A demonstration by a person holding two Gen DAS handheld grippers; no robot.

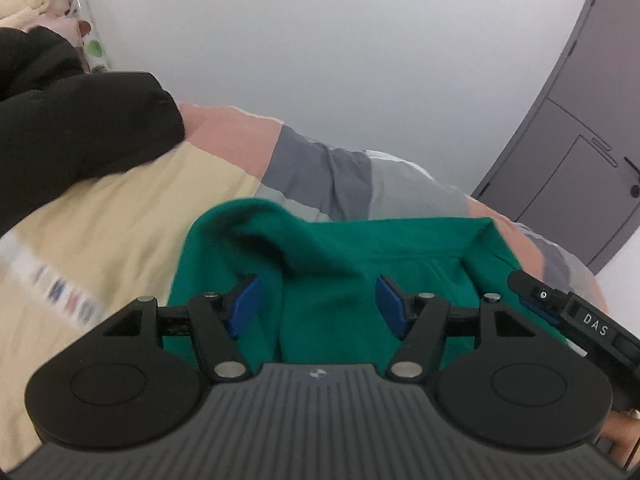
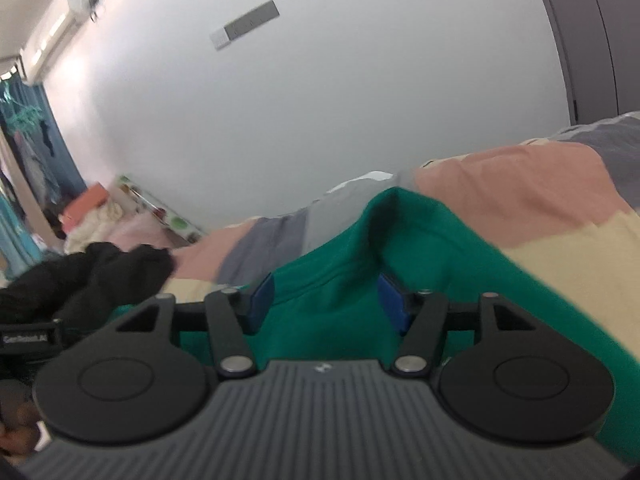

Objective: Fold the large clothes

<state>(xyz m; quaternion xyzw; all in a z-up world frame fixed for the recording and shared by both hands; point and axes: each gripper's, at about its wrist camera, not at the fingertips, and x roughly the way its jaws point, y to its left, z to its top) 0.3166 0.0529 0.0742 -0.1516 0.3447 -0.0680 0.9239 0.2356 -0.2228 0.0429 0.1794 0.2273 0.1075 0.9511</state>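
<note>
Hovering low over the bed, the left gripper [image 1: 318, 304] has its blue pads [image 1: 245, 305] spread apart with green cloth showing between them, gripping nothing as far as its own view shows. The right gripper [image 2: 326, 302] is likewise spread wide, its jaws standing either side of a raised fold rather than pinching it. Between and beyond both lies the green garment [image 1: 360, 256], a knit top or sweatshirt by the look of it, bunched into ridges on the patchwork duvet [image 1: 132, 208] of cream, pink and grey blocks; its far edge humps up in the right wrist view, and the right gripper's body pokes in at the right edge of the left view. Farther off to the left sits a heap of black clothing [image 2: 104, 276], with a white wall and a dark grey door [image 1: 580, 152] behind. The likely trouble from here: closing on a ridge could catch two layers or only loose slack, so the lifted edge would drag crooked. The soft duvet may also be pinched along with the cloth.
</note>
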